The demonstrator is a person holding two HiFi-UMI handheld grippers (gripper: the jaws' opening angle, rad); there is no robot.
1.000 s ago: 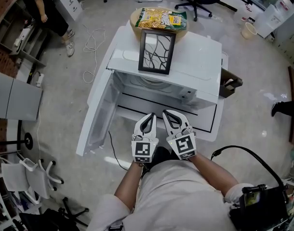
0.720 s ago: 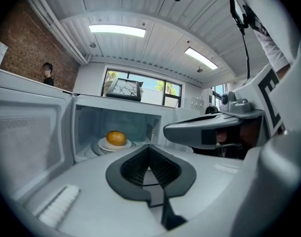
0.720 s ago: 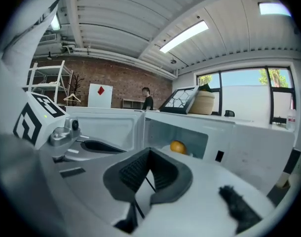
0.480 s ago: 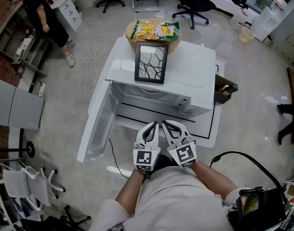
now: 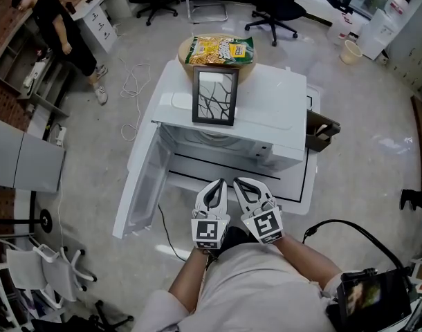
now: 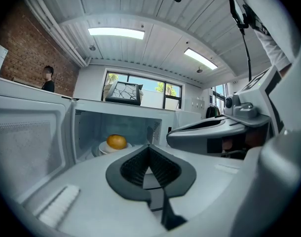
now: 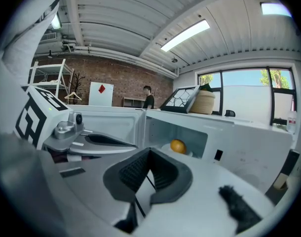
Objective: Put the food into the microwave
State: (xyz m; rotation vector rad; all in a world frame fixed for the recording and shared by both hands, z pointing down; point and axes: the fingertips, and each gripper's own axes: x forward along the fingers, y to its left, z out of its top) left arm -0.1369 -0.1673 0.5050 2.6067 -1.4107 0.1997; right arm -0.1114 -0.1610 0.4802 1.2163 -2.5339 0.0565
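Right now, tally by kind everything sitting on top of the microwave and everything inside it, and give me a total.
Picture frame: 1
Woven basket: 1
Snack bag: 1
White plate: 1
Round orange food: 1
Total: 5 (3 on top, 2 inside)

Microwave (image 5: 266, 116) inside: hidden beneath its own top in the head view.
Plate (image 6: 103, 148): near rim hidden behind the left tool (image 6: 149, 148) — only the part around the food (image 6: 116, 141) shows.
Bystander (image 6: 48, 79): face blurred.
Shoe (image 5: 416, 199): cut off by the picture's right edge.
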